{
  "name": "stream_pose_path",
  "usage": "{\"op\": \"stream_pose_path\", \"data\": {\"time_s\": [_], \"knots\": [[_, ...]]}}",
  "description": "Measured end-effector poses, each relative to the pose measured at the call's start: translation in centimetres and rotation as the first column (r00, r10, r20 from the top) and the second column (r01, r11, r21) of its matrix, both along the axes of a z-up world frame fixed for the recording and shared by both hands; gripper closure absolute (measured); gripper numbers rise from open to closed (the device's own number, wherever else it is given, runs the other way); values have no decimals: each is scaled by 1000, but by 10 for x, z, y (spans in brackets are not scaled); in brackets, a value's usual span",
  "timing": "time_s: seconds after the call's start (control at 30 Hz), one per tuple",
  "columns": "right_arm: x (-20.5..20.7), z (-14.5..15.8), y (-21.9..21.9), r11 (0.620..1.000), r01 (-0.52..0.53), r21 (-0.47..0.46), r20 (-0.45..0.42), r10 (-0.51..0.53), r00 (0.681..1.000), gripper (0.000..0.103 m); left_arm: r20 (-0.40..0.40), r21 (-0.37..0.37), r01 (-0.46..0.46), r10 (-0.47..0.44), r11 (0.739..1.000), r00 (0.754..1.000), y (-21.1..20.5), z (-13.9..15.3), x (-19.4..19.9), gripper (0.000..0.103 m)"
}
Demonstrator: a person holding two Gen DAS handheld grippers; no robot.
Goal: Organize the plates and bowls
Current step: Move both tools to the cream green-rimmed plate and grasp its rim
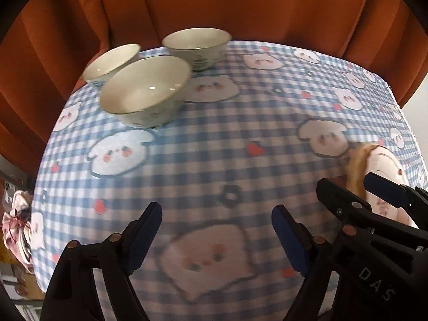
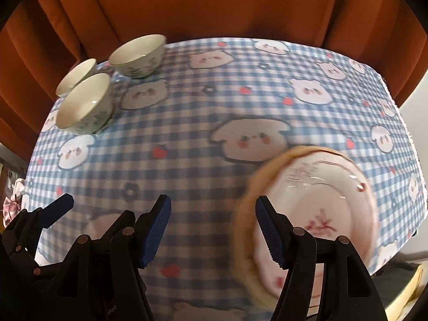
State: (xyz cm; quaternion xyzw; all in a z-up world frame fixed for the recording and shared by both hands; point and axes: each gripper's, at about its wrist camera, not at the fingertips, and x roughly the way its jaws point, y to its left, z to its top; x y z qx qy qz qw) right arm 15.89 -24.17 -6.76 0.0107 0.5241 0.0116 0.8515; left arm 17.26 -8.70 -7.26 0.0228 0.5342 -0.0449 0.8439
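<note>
Both the left gripper [image 1: 216, 236] and right gripper [image 2: 212, 232] hover spread and empty over the checked tablecloth [image 2: 203, 112], three bowls [image 1: 145, 91] clustered far-left, pink plate [image 2: 321, 203] near-right.

Blue gingham tablecloth [image 1: 214, 139] — pink floral plate [image 2: 315, 203], rust curtain [image 1: 214, 2].

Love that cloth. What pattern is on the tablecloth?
Blue-and-white gingham tablecloth with white cartoon animal faces, small red fruits and dark flowers; clearest in the right wrist view.
</note>
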Motion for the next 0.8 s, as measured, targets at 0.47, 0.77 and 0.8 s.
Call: {"op": "stream_pose_path", "data": {"time_s": [0.47,0.77,0.8], "knots": [[49,11,105,998,-69,-7,35,69,997,29,63,15,-51,50,999,997,92,19,53,27],[98,23,137,999,-42,-31,88,44,995,27,101,9,-111,110,994,989,113,16,101,30],[103,23,138,999,-36,-34,92,39,995,27,104,8,-116,114,993,988,115,15,107,30]]}}
